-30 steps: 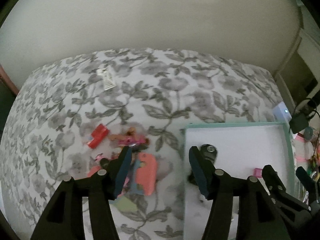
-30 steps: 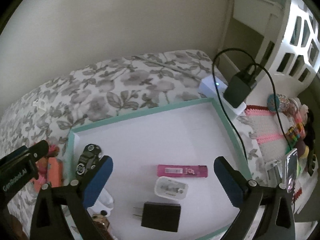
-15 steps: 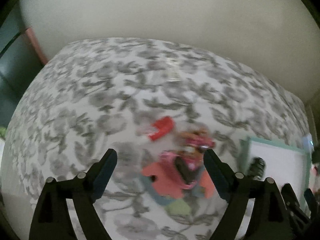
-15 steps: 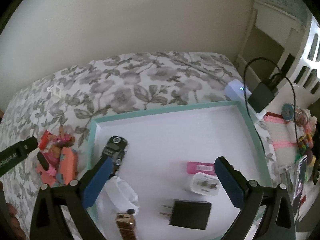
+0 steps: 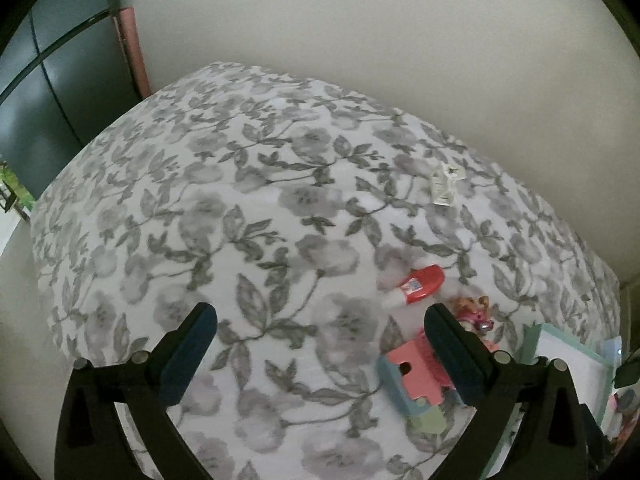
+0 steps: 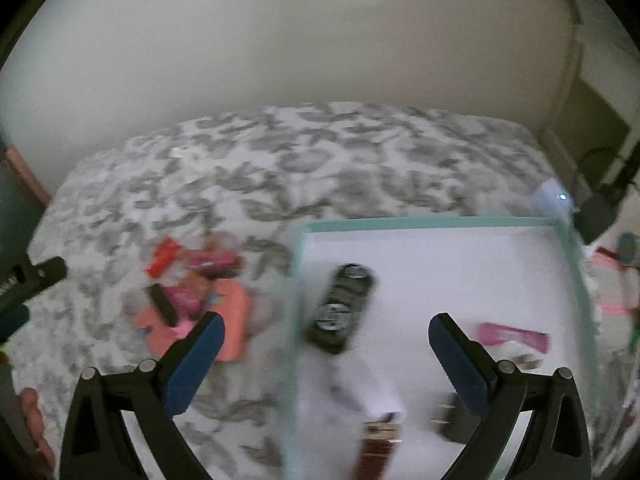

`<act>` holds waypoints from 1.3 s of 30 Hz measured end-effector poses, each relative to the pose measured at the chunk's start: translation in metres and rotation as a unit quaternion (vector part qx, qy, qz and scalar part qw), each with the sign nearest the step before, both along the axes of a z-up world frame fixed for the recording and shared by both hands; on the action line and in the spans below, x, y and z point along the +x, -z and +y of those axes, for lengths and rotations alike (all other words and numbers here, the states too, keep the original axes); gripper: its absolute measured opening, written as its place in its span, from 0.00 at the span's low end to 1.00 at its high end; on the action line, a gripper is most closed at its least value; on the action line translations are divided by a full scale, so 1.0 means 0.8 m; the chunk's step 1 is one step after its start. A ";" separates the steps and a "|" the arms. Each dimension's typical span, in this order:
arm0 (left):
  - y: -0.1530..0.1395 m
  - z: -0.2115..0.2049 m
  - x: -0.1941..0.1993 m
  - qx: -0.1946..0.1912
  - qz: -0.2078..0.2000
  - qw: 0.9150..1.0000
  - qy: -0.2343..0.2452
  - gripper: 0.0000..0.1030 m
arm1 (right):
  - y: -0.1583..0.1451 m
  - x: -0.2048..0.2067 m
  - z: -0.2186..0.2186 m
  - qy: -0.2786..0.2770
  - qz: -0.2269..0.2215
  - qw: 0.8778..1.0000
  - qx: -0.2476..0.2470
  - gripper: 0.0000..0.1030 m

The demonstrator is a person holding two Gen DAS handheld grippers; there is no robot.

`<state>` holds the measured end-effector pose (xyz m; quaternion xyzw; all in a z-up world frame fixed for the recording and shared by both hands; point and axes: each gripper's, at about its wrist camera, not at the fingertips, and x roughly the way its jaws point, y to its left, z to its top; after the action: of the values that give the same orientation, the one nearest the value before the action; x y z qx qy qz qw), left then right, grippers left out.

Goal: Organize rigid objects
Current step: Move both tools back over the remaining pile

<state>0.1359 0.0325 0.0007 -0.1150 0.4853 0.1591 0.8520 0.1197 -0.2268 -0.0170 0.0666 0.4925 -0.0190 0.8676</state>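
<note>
From the left wrist view, the left gripper (image 5: 320,340) stood wide open with nothing between its blue pads, hanging over the flowered bedspread (image 5: 248,208). Taking the teal-rimmed tray (image 5: 534,340) as the landmark, only its near left corner showed at the right edge of this view. Just left of that corner lay a small heap not yet sorted: a coral toy block (image 5: 416,372) on a pale blue and green piece, a pink dog figure (image 5: 476,314) beyond it, and a red tube (image 5: 420,286) farther from the tray, lying alone on the cloth. A white fabric tag (image 5: 444,186) sat well apart from the tray, toward the wall. The heap lay under and beside the gripper's right finger, not between the two.

From the right wrist view, which was blurred, the right gripper (image 6: 326,344) was likewise spread wide and held nothing. It hung above the tray's (image 6: 440,224) left rim. Inside the tray lay a black oblong device (image 6: 340,308) near the left rim, a pink stick (image 6: 516,336) toward the right rim, a white item just below the stick, a dark block (image 6: 456,420) at the near edge and a brown strap-like thing (image 6: 376,448) beside it. Outside the left rim lay the same heap: the red tube (image 6: 162,260), pink toys (image 6: 208,260) and the coral block (image 6: 232,320).

By my judgement the job was roughly half done: several things already sat in the tray, and the toys and tube on the bedspread were left to move.
</note>
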 end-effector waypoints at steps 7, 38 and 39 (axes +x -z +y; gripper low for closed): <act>0.039 0.002 0.009 -0.037 0.047 0.998 0.005 1.00 | 0.016 0.005 0.035 -0.034 0.016 0.999 0.018 1.00; 0.129 -0.099 0.041 -0.057 0.149 0.981 0.110 1.00 | 0.038 0.015 0.013 -0.001 0.044 0.999 0.002 1.00; 0.128 -0.103 0.041 -0.052 0.150 0.980 0.116 1.00 | 0.039 0.015 0.013 0.000 0.044 0.999 0.002 1.00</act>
<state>0.1688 -0.0499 -0.1020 -0.0764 0.6256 0.0492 0.7748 0.1317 -0.2165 -0.0479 0.0676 0.5301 -0.0209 0.8450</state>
